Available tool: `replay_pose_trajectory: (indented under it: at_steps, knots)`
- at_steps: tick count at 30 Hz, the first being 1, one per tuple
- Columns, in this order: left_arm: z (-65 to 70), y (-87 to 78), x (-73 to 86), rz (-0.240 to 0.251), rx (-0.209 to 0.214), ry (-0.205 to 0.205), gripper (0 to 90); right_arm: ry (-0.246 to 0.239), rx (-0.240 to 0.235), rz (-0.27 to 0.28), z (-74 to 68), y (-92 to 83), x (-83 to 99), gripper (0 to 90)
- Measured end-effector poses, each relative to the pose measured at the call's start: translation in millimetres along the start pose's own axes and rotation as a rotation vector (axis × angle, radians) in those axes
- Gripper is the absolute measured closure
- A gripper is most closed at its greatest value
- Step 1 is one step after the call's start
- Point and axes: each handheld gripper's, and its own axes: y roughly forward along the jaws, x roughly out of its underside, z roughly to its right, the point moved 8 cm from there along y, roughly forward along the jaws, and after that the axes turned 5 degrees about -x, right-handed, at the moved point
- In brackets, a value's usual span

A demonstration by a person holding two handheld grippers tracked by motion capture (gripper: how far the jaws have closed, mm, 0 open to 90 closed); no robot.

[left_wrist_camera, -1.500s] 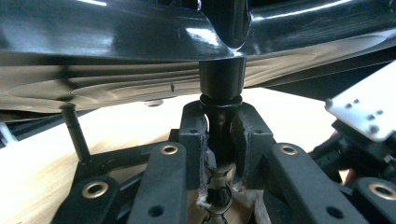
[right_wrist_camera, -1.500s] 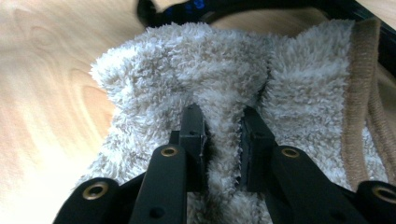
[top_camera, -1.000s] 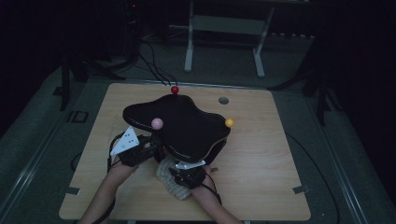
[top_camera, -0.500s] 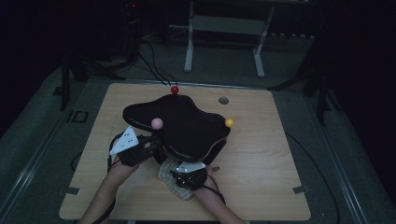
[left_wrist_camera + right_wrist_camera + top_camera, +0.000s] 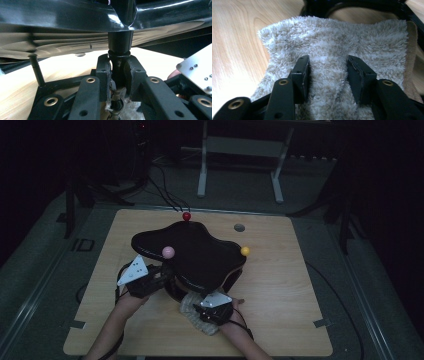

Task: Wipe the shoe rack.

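Fleecy beige cloth (image 5: 332, 47) is lying under my right claw (image 5: 329, 75), whose two black jaws are standing apart with the pile bunched between them; they have just been opening, and I am not pinching the cloth. It is resting on the worktop (image 5: 280, 285) at the near edge of the black stand (image 5: 192, 252), as the high view shows, with my right claw (image 5: 215, 307) on top of it.

My left claw (image 5: 117, 72) is clenching the stand's upright black post (image 5: 120, 42), jaws pressing on either side of it just below the glossy black underside. In the high view my left claw (image 5: 145, 277) is sitting at the stand's near-left side.

Outward from there, the stand is carrying a pink ball (image 5: 168, 252), an orange ball (image 5: 245, 251) at its right edge and a red ball (image 5: 186, 216) at the far tip. A small grey disc (image 5: 239, 227) is lying on the worktop beyond.
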Motion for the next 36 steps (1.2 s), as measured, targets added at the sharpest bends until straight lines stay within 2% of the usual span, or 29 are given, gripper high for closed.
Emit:
replay_pose_trajectory:
  at_steps: [7,13,18,22,25,27,32,35,36]
  knots:
    - [0.3,0.8,-0.1,-0.002,0.004,0.004,75.0,0.021,0.041,-0.016,19.7,-16.0,14.9,53.9]
    - [0.2,0.9,0.0,-0.001,0.007,0.003,75.0,0.072,0.080,-0.023,39.5,-29.3,27.2,55.6]
    - [0.1,1.1,0.1,0.001,0.011,0.000,75.0,0.136,0.075,-0.040,53.7,-37.7,35.6,68.3]
    - [0.1,1.1,0.1,0.001,0.011,-0.002,75.0,0.166,0.106,-0.043,66.4,-42.0,36.9,72.8]
    - [0.3,1.2,0.2,0.005,0.010,-0.005,74.9,0.197,0.150,-0.009,79.7,-48.2,29.6,73.8]
    - [0.3,1.2,0.3,0.006,0.010,-0.005,74.9,0.233,0.178,0.035,90.8,-53.1,20.4,74.1]
    - [0.6,1.2,0.2,0.004,0.005,0.003,74.9,0.245,0.229,0.073,108.8,-49.5,8.8,74.2]
    - [0.4,1.0,0.2,0.001,0.006,0.005,75.0,0.268,0.239,0.058,114.3,-39.1,14.0,74.1]
    - [0.5,1.1,0.2,0.003,0.006,0.004,75.0,0.267,0.245,0.038,115.5,-33.5,18.1,74.1]
